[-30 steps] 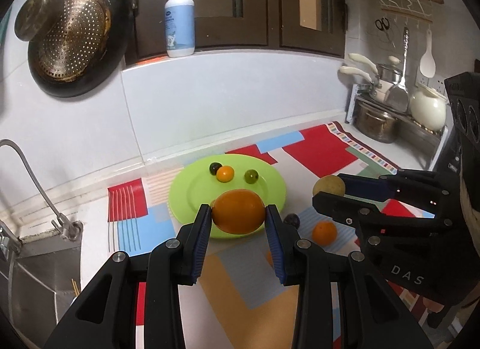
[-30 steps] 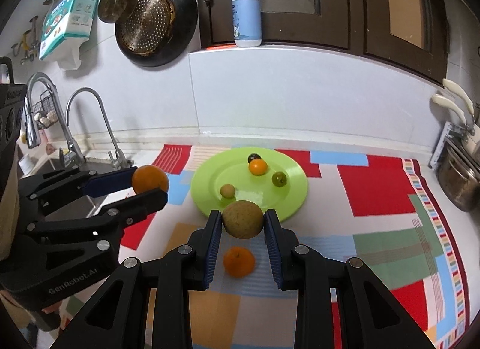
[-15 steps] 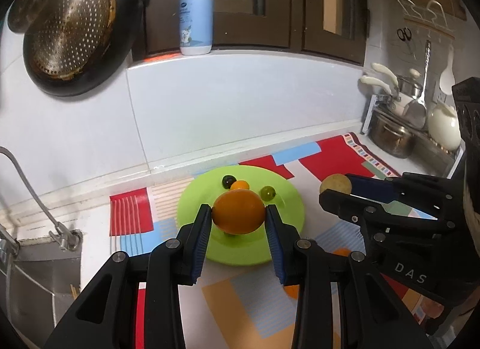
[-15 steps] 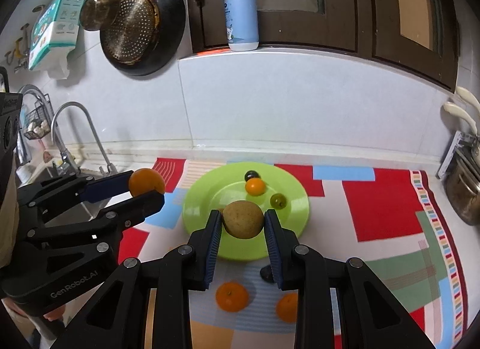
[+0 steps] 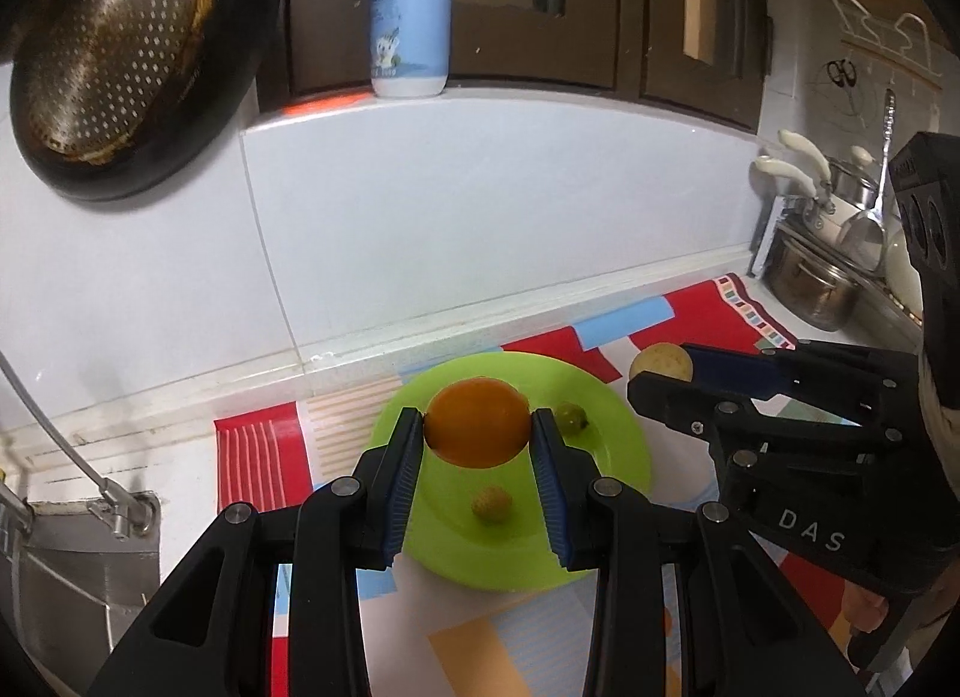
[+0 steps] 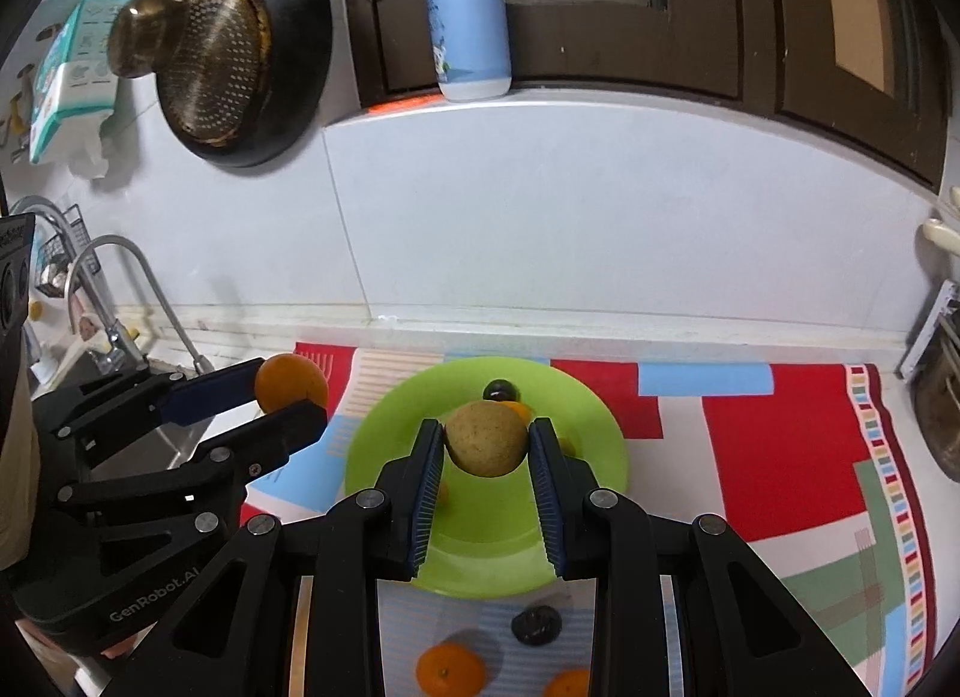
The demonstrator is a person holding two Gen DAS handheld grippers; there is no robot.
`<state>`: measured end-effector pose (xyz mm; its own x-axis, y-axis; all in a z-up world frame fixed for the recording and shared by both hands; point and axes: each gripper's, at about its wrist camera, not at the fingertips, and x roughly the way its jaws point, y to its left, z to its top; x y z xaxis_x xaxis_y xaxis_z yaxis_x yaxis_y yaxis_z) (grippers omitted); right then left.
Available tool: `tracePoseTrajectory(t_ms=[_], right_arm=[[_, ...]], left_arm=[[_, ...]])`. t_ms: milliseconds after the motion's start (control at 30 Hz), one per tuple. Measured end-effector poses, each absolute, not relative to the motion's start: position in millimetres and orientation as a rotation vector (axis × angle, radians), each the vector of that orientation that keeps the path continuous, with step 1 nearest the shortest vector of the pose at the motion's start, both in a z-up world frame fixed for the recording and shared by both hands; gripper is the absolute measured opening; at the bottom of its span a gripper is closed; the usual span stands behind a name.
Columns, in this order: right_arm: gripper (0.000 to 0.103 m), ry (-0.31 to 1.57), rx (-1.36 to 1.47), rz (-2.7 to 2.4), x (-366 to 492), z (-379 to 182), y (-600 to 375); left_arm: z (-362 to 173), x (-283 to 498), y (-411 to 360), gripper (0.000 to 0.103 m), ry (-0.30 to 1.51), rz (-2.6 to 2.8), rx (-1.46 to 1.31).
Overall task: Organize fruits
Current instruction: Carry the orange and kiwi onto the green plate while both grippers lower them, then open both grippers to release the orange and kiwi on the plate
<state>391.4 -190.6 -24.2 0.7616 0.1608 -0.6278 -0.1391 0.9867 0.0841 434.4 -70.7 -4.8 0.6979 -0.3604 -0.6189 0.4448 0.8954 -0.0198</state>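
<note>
My left gripper [image 5: 477,445] is shut on a large orange [image 5: 477,422] and holds it above the green plate [image 5: 624,457]. My right gripper [image 6: 486,457] is shut on a round brownish-yellow fruit [image 6: 486,438] above the same plate [image 6: 378,445]. Each gripper shows in the other's view: the right one with its fruit [image 5: 660,362], the left one with the orange [image 6: 291,385]. On the plate lie a small yellowish fruit [image 5: 491,504], a green one [image 5: 570,416] and a dark one [image 6: 501,390].
Two small oranges [image 6: 450,670] [image 6: 567,688] and a dark fruit [image 6: 536,624] lie on the patterned mat [image 6: 780,445] in front of the plate. A sink and tap [image 6: 108,301] are at the left, pots [image 5: 816,283] at the right, a tiled wall behind.
Both grippers have moved forward and higher with their fruits, from the mat's front to above the plate. The loose fruits on the mat have dropped toward the bottom of the view.
</note>
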Motion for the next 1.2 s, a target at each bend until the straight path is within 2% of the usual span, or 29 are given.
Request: tracePoseTrajectory(t_ms=[733, 1067, 1133, 1200], right_arm=[[0.030, 0.882, 0.021, 0.170, 471.7, -86.4, -188.1], [0.030, 0.915, 0.032, 0.160, 481.9, -103.3, -188.9], [0.031, 0.912, 0.029, 0.156, 482.5, -103.6, -189.5], [0.031, 0.905, 0.024, 0.148, 481.4, -102.4, -189.2]], left_arm=[[-74.9, 509.8, -83.4, 0.036, 0.822, -0.452, 0.164], [-87.2, 520.2, -86.1, 0.036, 0.855, -0.475, 0.143], [-85.3, 519.9, -84.8, 0.038, 0.848, -0.470, 0.137], [-81.6, 518.7, -82.8, 0.044, 0.839, -0.469, 0.129]])
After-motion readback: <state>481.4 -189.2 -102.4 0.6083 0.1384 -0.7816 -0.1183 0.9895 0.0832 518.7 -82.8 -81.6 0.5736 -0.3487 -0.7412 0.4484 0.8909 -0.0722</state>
